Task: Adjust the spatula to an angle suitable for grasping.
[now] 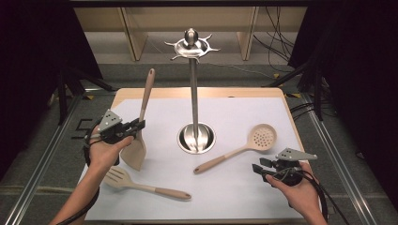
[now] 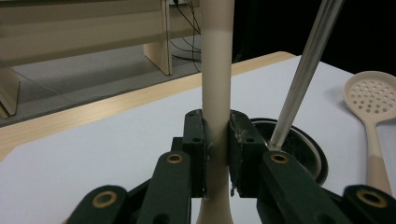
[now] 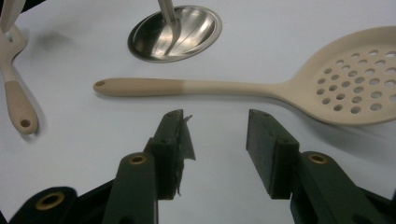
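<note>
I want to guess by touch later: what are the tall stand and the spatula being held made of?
The stand looks like polished metal, likely steel: its pole and round base mirror the light. The spatula, held upright by the left gripper, looks like matte beige silicone or plastic with a darker handle end, possibly wood; I can't be sure.

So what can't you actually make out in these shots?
- Spatula: blade and handle end cut off by the left gripper view's edges; the left gripper covers its neck.
- Rack hooks: too small in the high view.
- Slotted turner: head cut off by the right gripper view's edge.
</note>
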Motion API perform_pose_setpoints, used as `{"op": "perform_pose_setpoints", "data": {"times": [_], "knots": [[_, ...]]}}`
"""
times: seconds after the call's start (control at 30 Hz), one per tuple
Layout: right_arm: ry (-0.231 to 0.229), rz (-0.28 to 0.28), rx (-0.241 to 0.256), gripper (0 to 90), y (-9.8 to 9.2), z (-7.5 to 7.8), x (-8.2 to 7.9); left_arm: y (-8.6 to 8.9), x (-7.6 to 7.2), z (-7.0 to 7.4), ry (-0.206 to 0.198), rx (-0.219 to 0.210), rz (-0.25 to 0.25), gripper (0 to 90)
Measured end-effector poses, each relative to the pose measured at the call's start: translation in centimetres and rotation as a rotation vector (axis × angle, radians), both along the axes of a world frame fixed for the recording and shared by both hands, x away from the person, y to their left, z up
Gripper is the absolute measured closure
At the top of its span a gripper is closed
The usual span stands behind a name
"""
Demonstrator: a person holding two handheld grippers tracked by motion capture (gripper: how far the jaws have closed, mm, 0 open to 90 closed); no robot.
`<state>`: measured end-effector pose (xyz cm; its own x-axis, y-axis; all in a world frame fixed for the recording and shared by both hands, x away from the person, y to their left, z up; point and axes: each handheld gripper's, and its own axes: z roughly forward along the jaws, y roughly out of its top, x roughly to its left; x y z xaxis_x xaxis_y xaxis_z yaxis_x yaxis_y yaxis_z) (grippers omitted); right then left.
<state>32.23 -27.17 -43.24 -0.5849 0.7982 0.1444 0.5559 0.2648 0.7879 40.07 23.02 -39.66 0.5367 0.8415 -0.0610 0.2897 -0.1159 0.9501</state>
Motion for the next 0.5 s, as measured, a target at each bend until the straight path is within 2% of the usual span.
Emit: {"op": "perform_pose_setpoints", "data": {"times": [0.03, 0.07, 0.1, 0.13, 0.17, 0.2, 0.23, 0.27, 0.3, 0.37, 0.4, 0.43, 0.5], "knots": [[0.025, -0.013, 0.032, 57.6, 0.25, -0.02, -0.08, 0.08, -0.07, 0.06, 0.0, 0.004, -0.001, 78.1], [0.018, -0.016, 0.04, 57.6, 0.29, 0.01, -0.04, 0.11, -0.14, 0.05, -0.003, -0.006, -0.001, 78.1], [0.002, -0.016, 0.04, 57.6, 0.36, 0.07, 0.04, 0.15, -0.25, 0.05, -0.006, 0.0, -0.002, 78.1], [0.02, -0.015, 0.026, 57.6, 0.31, 0.25, -0.02, 0.12, -0.34, 0.02, -0.007, -0.001, -0.003, 78.1], [0.008, -0.015, 0.025, 57.5, 0.34, 0.21, 0.01, 0.11, -0.41, 0.02, -0.005, 0.001, -0.007, 78.1], [0.016, -0.016, 0.045, 57.6, 0.48, 0.13, -0.08, 0.04, -0.43, -0.02, -0.012, -0.01, -0.012, 78.1], [-0.009, -0.011, 0.024, 57.5, 0.3, 0.07, -0.03, 0.04, -0.51, 0.06, -0.012, -0.003, -0.01, 78.1], [0.028, -0.016, 0.028, 57.6, 0.3, 0.19, -0.25, 0.01, -0.53, 0.12, -0.014, -0.003, -0.009, 78.1], [0.038, -0.029, 0.025, 57.6, 0.26, 0.22, -0.39, 0.01, -0.52, 0.23, -0.023, 0.0, -0.01, 78.1], [0.013, -0.034, 0.028, 57.6, -0.01, 0.2, -0.38, -0.02, -0.53, 0.43, -0.031, 0.007, -0.011, 78.0], [-0.025, -0.027, 0.004, 57.6, -0.31, 0.2, -0.21, -0.04, -0.53, 0.52, -0.035, 0.007, -0.011, 78.1], [-0.005, -0.03, 0.0, 57.6, -0.38, 0.27, -0.28, -0.06, -0.51, 0.59, -0.037, 0.008, -0.015, 78.1], [0.016, -0.039, 0.044, 57.6, -0.19, 0.06, -0.41, -0.18, -0.46, 0.67, -0.038, 0.009, -0.018, 78.1]]}}
